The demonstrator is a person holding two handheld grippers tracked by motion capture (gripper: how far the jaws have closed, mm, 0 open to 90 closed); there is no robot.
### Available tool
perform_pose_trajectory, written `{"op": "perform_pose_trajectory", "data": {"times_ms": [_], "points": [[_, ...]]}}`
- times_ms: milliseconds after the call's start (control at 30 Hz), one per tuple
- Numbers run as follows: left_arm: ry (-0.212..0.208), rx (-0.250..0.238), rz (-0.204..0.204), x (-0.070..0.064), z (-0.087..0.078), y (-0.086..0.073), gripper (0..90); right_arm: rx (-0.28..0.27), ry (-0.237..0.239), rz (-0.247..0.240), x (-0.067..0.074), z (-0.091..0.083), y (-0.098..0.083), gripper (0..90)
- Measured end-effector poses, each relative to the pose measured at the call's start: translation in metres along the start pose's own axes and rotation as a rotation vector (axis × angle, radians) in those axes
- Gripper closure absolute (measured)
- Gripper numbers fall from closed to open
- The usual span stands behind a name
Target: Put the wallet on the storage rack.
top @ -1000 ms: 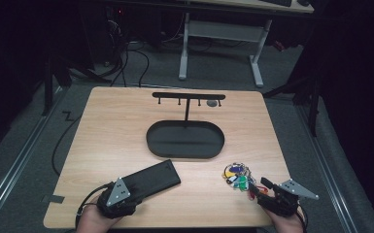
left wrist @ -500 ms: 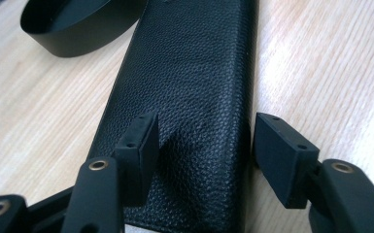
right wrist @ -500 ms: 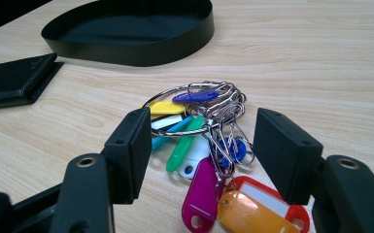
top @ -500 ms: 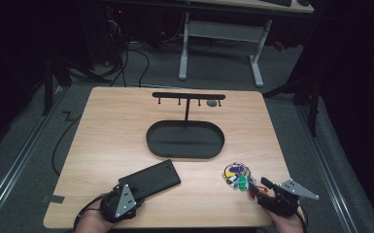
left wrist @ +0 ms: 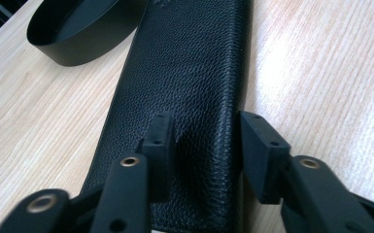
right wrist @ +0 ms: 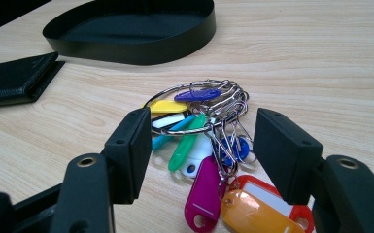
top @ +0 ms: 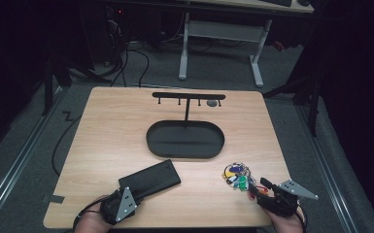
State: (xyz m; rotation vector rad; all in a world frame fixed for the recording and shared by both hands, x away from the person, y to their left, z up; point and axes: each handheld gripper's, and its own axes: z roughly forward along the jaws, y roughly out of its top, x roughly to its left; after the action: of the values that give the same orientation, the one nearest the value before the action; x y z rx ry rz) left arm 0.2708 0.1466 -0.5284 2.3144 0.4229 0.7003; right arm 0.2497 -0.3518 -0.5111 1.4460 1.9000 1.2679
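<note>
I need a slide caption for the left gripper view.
Left tongs closing over a black leather wallet on the wooden table.

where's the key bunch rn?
High view: the key bunch lies on the table's near-right part, just ahead of the right tool and right of the black wallet, below the oval tray.

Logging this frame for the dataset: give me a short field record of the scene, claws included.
surface: wooden table
left claw: jaws have just been closing around the black leather wallet, one pad on its top, the other at its edge
right claw: open, jaws either side of the key bunch, pads apart from it
key bunch: coloured tags on rings, lying flat
black oval tray: mid-table
hook stand: rises from the tray's far side
</note>
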Motion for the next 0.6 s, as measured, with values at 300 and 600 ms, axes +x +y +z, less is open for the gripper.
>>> {"op": "perform_pose_trajectory", "data": {"times_ms": [300,600], "points": [[-0.030,-0.018,-0.072,0.005,-0.002,0.003,71.1,0.003,0.003,0.002,0.000,0.001,0.000,39.9],[-0.042,-0.081,-0.151,0.013,-0.011,0.005,76.0,0.008,0.002,0.004,0.000,0.002,-0.001,40.0]]}}
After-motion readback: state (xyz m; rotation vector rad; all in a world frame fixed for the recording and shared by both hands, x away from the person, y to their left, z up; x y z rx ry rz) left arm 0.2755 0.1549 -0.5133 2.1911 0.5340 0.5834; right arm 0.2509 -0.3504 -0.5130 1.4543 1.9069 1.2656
